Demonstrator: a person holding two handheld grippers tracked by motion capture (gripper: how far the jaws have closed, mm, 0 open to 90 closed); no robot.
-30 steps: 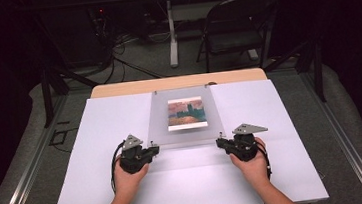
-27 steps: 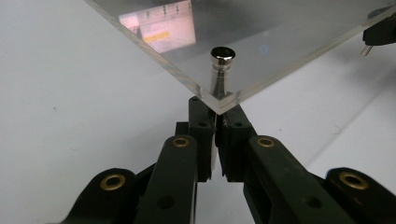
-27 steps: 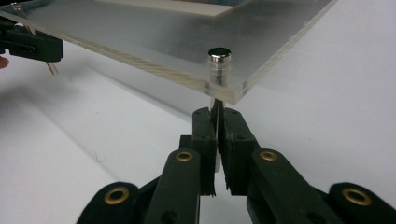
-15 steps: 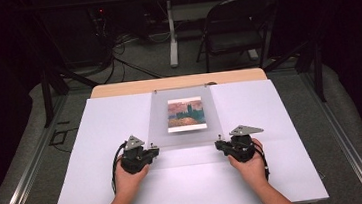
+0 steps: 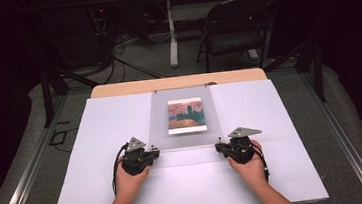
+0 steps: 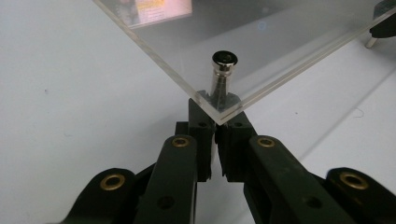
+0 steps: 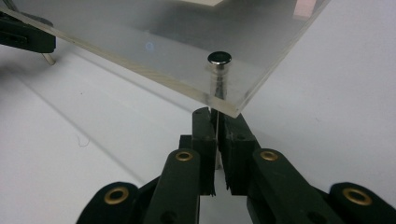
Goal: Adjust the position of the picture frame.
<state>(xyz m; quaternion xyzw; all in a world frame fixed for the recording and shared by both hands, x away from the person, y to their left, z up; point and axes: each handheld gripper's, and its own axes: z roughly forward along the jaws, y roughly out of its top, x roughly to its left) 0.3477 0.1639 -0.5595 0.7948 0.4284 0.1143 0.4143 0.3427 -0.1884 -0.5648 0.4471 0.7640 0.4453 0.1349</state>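
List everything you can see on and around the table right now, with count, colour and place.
clear plastic sheet: 1, see-through, table middle, its near corners at the tongs
picture: 1, orange and teal, under the sheet
metal studs: 2 seen, silver, one at each near corner of the sheet
table top: 1, white, with a wooden edge at the far side
folding chair: 1, dark, on the floor beyond the table
cables: several, black, floor behind the table
left tongs: 1, black, shut below the sheet's near left corner
right tongs: 1, black, shut below the sheet's near right corner
hands: 2, holding the tongs at the near edge
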